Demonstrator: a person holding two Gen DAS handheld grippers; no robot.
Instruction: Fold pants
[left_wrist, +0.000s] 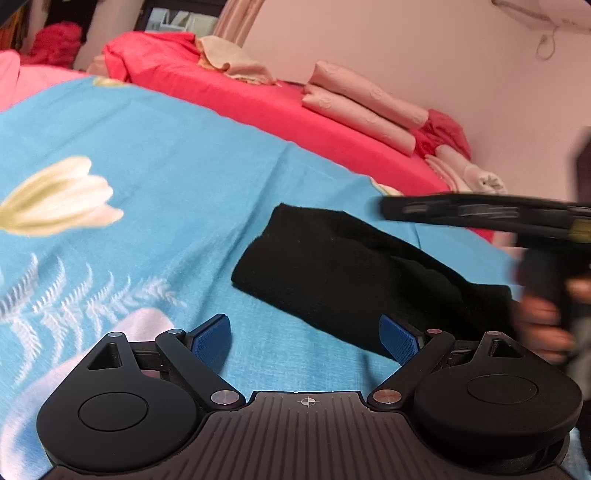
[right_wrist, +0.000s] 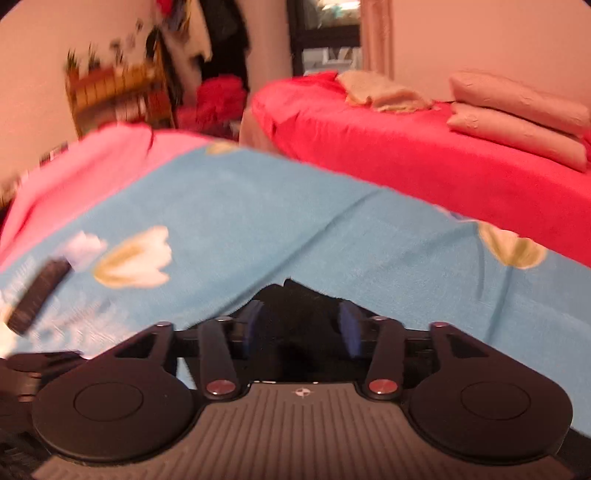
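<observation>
The black pants (left_wrist: 332, 266) lie folded into a thick bundle on the blue flowered blanket (left_wrist: 147, 155). My left gripper (left_wrist: 306, 338) is open and empty, just in front of the bundle's near edge. My right gripper (right_wrist: 301, 325) is open, with black cloth (right_wrist: 295, 314) lying between its blue pads; the view is blurred. From the left wrist view the right gripper's body (left_wrist: 480, 214) hangs over the bundle's right end, held by a hand (left_wrist: 539, 321).
A red bed (left_wrist: 258, 96) lies behind the blanket with folded pink cloths (left_wrist: 365, 103) and a beige cloth (left_wrist: 229, 62) on it. A wooden shelf (right_wrist: 118, 92) and a dark doorway stand at the back. The left gripper's body (right_wrist: 37, 295) shows at the left.
</observation>
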